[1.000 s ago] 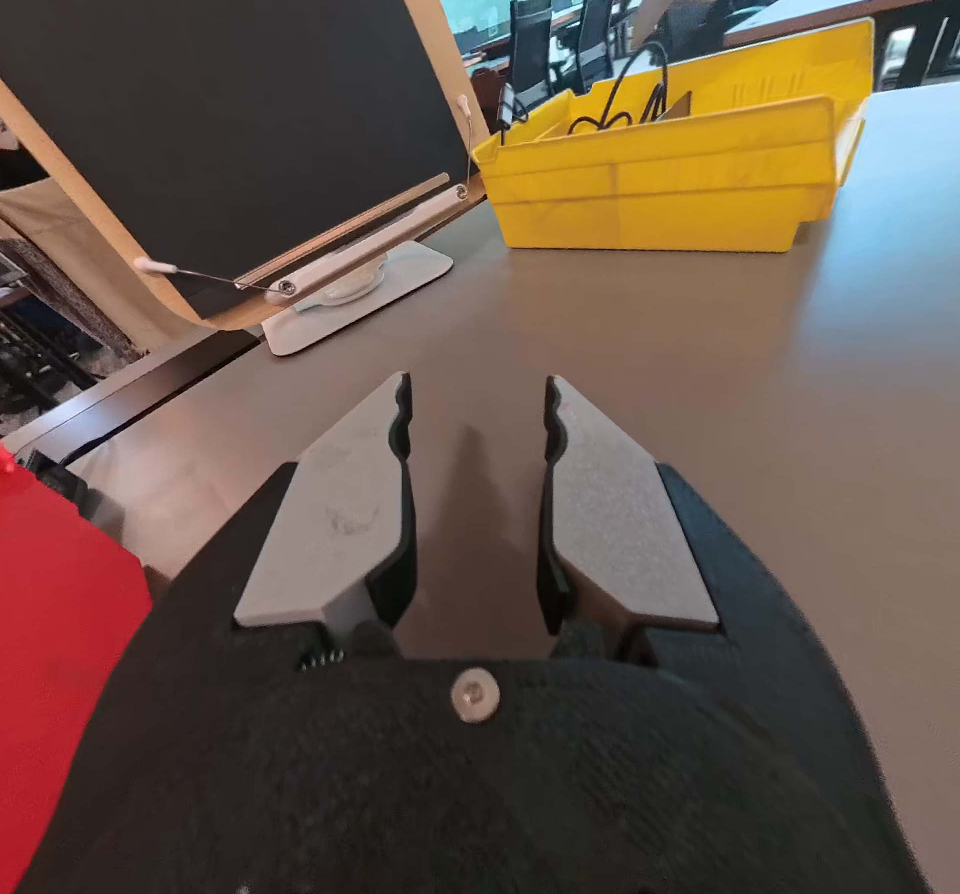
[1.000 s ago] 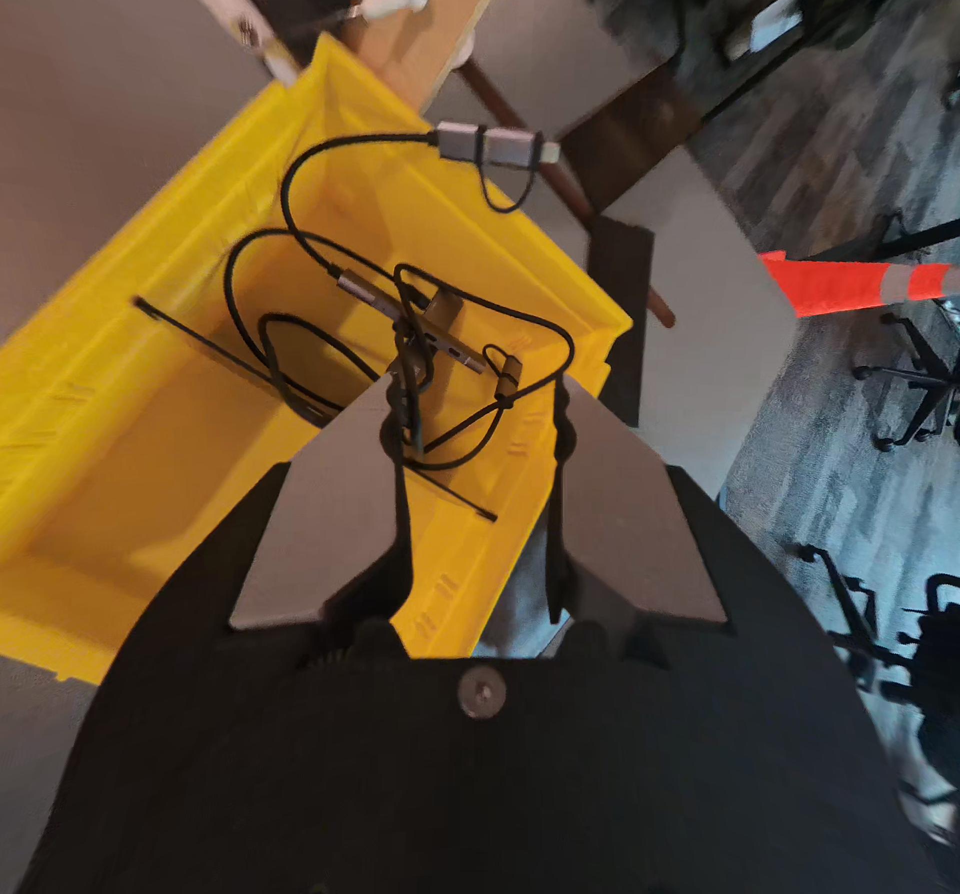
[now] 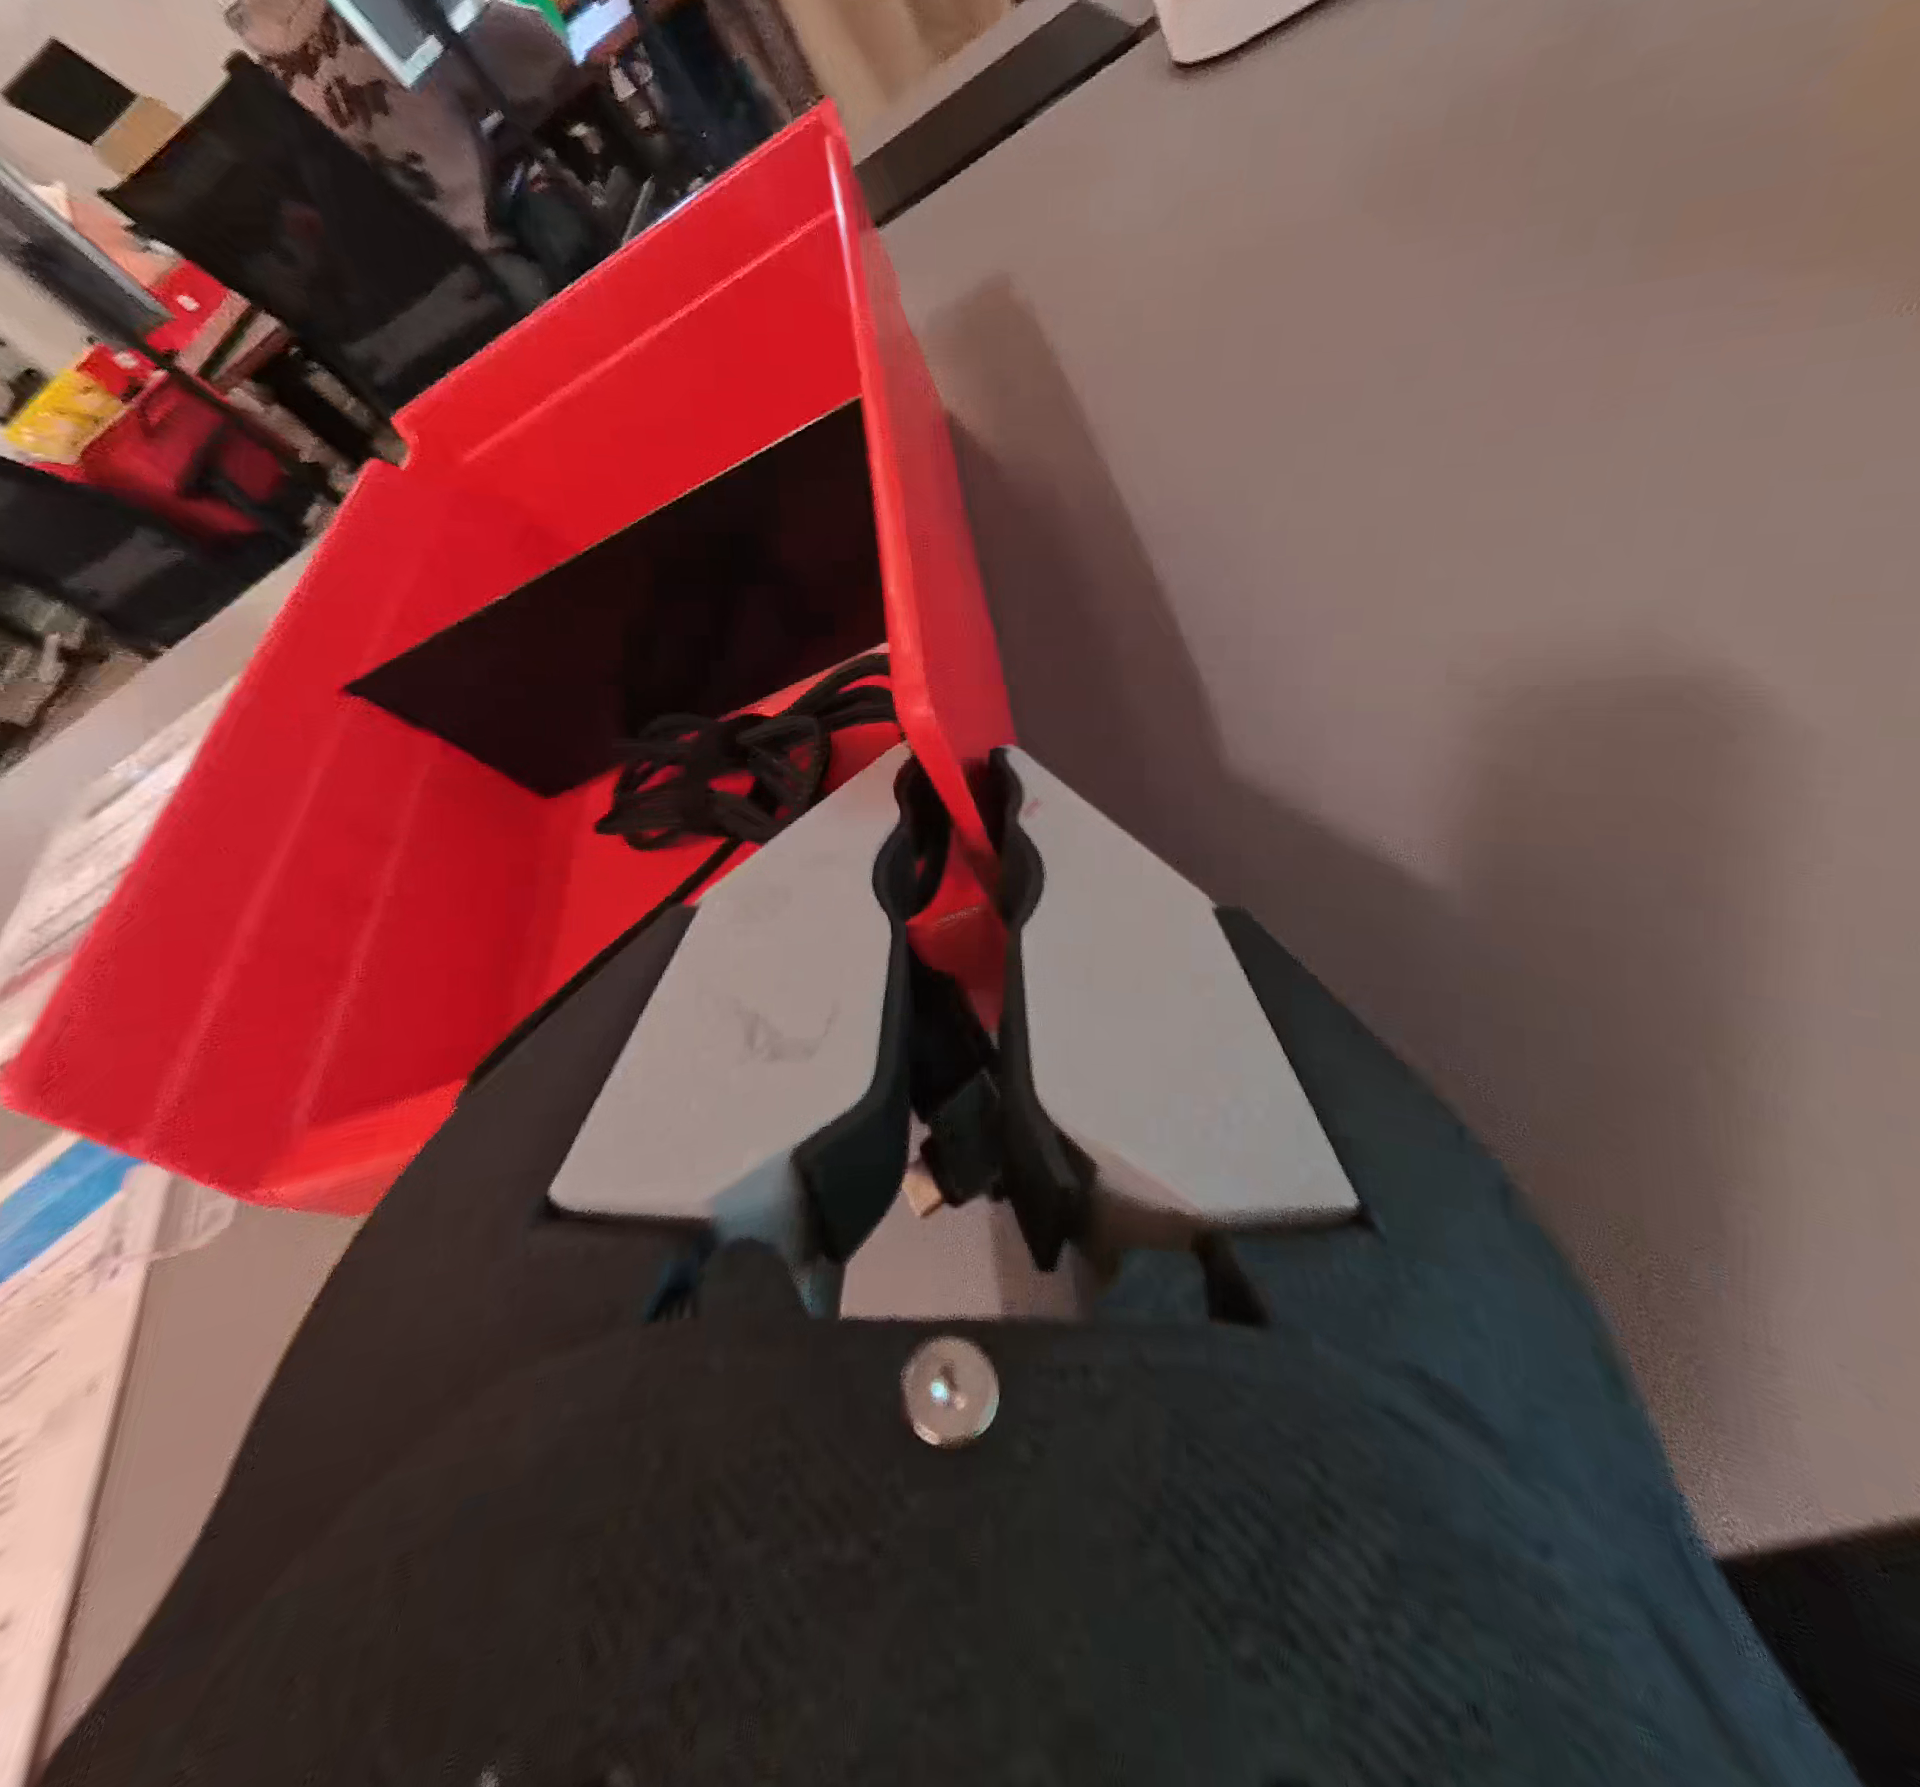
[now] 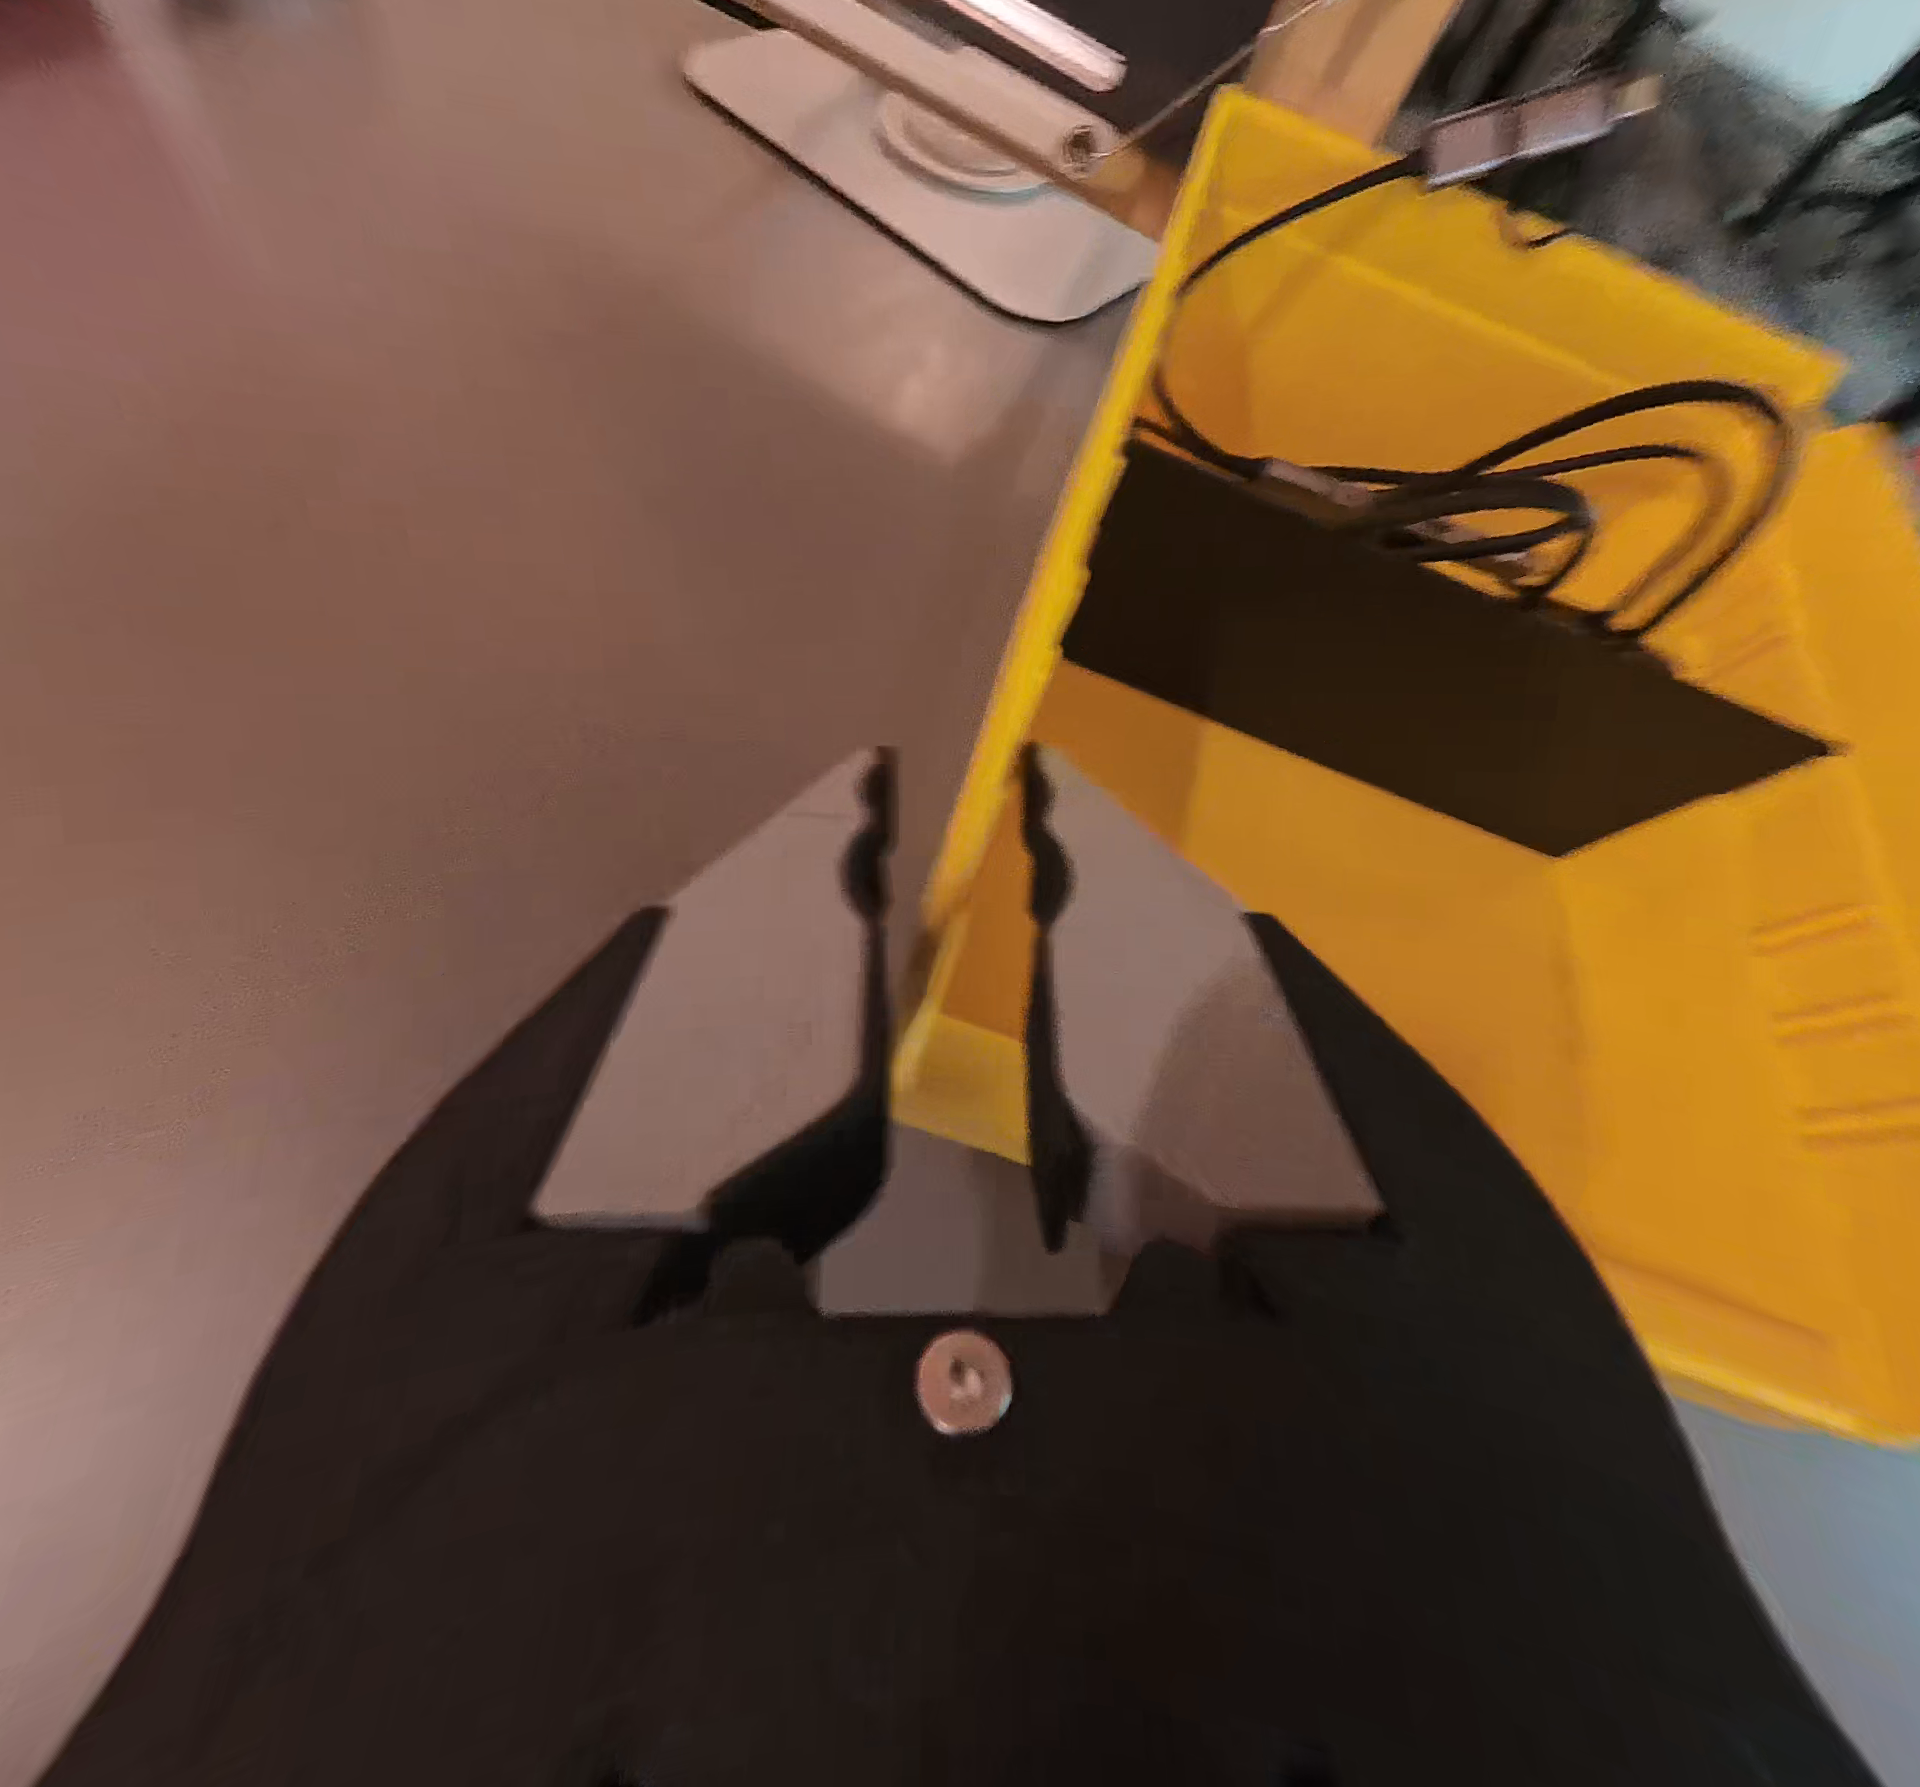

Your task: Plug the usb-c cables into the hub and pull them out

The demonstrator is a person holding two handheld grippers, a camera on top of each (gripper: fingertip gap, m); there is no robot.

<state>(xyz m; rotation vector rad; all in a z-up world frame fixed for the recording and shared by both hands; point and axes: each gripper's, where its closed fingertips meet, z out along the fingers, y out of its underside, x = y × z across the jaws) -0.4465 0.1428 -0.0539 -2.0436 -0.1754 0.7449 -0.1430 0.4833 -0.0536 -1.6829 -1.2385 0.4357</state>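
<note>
Over the grey tabletop (image 3: 1455, 490), in my left wrist view, my left gripper (image 3: 956, 802) has its jaws nearly closed on a black cable plug (image 3: 951, 1129) deep between them, with the near wall of the red plastic bin (image 3: 416, 854) passing through the gap at the tips. A tangled bundle of black cable (image 3: 727, 771) lies on the bin's floor next to a dark flat panel (image 3: 665, 636).

In my right wrist view, my right gripper (image 4: 954, 771) has its jaws narrowly apart and empty, straddling the side wall of the yellow plastic bin (image 4: 1558, 1062). Inside it, looped black usb-c cables (image 4: 1621, 449) and a slim grey hub (image 4: 1320, 485) lie behind a black flat panel (image 4: 1403, 667). A grey adapter (image 4: 1527, 127) hangs over the far rim, blurred. A silver monitor stand (image 4: 935, 179) sits beside the bin.
</note>
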